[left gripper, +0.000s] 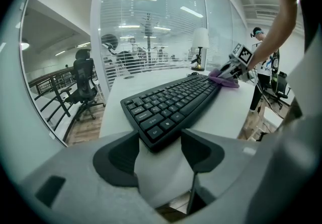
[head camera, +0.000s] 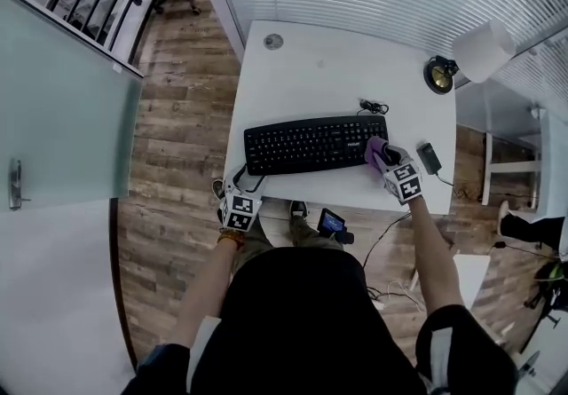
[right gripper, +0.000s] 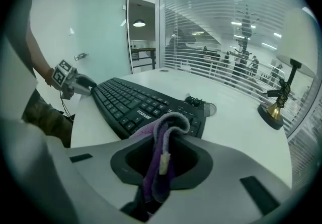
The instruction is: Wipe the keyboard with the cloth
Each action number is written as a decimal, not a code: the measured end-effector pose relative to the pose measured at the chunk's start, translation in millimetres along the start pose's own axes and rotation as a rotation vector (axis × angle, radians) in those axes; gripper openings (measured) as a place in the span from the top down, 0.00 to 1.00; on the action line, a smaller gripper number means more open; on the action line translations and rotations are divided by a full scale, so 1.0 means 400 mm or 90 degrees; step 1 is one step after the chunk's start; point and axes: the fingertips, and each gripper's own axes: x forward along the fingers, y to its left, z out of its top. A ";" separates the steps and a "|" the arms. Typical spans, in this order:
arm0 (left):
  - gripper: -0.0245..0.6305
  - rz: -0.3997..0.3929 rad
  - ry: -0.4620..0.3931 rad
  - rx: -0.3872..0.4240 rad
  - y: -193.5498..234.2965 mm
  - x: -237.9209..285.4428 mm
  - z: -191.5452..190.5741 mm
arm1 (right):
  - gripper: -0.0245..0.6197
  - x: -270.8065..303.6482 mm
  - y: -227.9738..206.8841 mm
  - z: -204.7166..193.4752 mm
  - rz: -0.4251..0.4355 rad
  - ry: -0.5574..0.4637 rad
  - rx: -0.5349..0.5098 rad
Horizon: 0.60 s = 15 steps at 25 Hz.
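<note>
Right tool [right gripper: 163,156] around cloth [right gripper: 170,123], beside keyboard [right gripper: 132,103]

A black keyboard [head camera: 315,143] with white key lettering lies on a white table [head camera: 311,56]. The cloth [right gripper: 171,123] is purple, with a small cream tag [right gripper: 163,161]. The right gripper [right gripper: 162,167] and left gripper [left gripper: 160,150] are grey, and their cubes [head camera: 406,183] are patterned with black-and-white squares. The floor [head camera: 173,145] is brown wood planking.

The white desk [head camera: 337,65] is viewed steeply from overhead. The black keyboard [head camera: 315,144], shared by all views, is seen low and close: lengthwise from its left end in the left gripper view, from its right end in the right gripper view.
</note>
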 end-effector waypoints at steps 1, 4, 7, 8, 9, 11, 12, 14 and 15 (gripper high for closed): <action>0.56 0.000 0.001 0.001 0.000 -0.001 0.000 | 0.87 0.005 0.016 0.007 0.008 -0.002 0.000; 0.56 0.001 0.006 -0.001 0.001 -0.002 -0.002 | 0.87 0.021 0.057 0.030 0.032 -0.005 -0.006; 0.56 0.002 0.006 0.000 0.000 -0.002 -0.003 | 0.87 0.031 0.076 0.040 0.043 -0.009 0.001; 0.56 0.003 0.005 0.002 -0.001 -0.002 -0.003 | 0.87 0.031 0.078 0.039 0.043 -0.010 0.006; 0.56 0.004 0.005 0.003 -0.002 -0.002 -0.004 | 0.87 0.031 0.080 0.039 0.043 -0.010 0.009; 0.56 0.005 0.004 0.005 -0.003 -0.002 -0.003 | 0.87 0.032 0.089 0.044 0.046 -0.011 0.006; 0.56 0.006 0.004 0.006 -0.002 -0.003 -0.003 | 0.87 0.036 0.099 0.050 0.051 -0.012 0.000; 0.56 0.007 0.004 0.007 -0.003 -0.004 -0.004 | 0.87 0.049 0.140 0.066 0.075 -0.013 -0.019; 0.56 0.007 0.004 0.007 -0.003 -0.004 -0.005 | 0.86 0.057 0.166 0.078 0.088 -0.013 -0.028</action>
